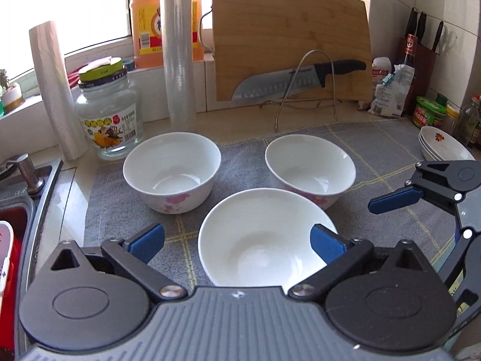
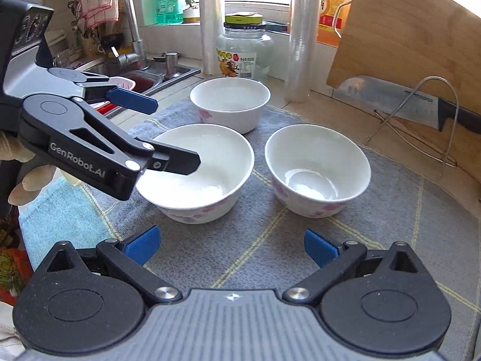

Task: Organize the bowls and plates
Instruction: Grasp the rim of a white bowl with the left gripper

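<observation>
Three white bowls with pink flowers stand on a grey mat. In the left wrist view the near bowl lies between the fingers of my open left gripper, with a far left bowl and a far right bowl behind. In the right wrist view my left gripper hangs open over the near bowl, one finger inside its rim. My right gripper is open and empty over the mat, short of the right bowl and back bowl. Stacked white plates sit at far right.
A glass jar, two film rolls and an oil bottle stand behind the bowls. A knife rests in a wire stand against a cutting board. The sink and tap lie to the left. Jars and a knife block stand at right.
</observation>
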`<state>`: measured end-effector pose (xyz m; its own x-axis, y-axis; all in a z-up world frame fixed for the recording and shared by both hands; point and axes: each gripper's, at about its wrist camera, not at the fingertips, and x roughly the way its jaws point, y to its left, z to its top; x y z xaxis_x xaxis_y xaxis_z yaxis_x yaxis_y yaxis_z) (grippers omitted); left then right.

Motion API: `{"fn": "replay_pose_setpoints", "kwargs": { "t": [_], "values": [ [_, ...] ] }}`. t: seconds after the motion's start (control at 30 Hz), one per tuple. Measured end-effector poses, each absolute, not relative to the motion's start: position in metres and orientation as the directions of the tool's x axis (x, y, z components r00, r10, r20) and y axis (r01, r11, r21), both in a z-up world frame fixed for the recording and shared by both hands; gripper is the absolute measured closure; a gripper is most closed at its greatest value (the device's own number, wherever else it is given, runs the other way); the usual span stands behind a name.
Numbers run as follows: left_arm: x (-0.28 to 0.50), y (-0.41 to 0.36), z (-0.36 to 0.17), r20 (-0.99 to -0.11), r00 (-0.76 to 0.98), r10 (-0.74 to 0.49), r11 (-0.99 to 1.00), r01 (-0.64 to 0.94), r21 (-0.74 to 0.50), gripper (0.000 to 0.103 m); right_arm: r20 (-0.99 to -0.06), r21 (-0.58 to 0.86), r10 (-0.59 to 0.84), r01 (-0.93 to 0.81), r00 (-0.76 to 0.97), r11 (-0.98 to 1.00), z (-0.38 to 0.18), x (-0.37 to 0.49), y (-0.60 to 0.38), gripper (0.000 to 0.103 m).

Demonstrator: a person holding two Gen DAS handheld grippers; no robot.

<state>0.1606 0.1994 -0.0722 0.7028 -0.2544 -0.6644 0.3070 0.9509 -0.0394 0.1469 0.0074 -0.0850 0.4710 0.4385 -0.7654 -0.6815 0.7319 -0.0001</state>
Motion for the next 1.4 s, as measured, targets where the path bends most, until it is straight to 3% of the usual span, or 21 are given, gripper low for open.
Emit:
{"fn": "replay_pose_setpoints", "kwargs": {
  "t": [0.33, 0.4, 0.53, 0.73, 1.4],
  "values": [
    [0.184, 0.204, -0.087, -0.736, 0.595, -0.321, 0.917, 0.390, -0.085, 0.025, -0.764, -0.078, 0.436, -0.738, 0.476, 0.670, -0.097, 0.146, 0.047, 0.003],
    [0.187, 0.203, -0.088, -0.744, 0.583, -0.327, 0.913, 0.398, -0.089, 0.036, -0.765, -0.095, 0.425, -0.737, 0.484, 0.669, -0.100, 0.148, 0.051, 0.009],
    [0.193, 0.204, -0.088, -0.746, 0.568, -0.348, 0.904, 0.414, -0.106, 0.036, -0.769, -0.071, 0.424, -0.724, 0.477, 0.686, -0.103, 0.152, 0.051, 0.016],
    [0.197, 0.201, -0.088, -0.747, 0.548, -0.377, 0.887, 0.446, -0.120, 0.037, -0.764, -0.073, 0.427, -0.723, 0.483, 0.687, -0.103, 0.150, 0.051, 0.019],
    [0.176, 0.182, -0.070, -0.723, 0.554, -0.413, 0.870, 0.474, -0.134, 0.037, -0.772, -0.067, 0.426, -0.726, 0.472, 0.684, -0.082, 0.133, 0.028, 0.020]
  ]
}}
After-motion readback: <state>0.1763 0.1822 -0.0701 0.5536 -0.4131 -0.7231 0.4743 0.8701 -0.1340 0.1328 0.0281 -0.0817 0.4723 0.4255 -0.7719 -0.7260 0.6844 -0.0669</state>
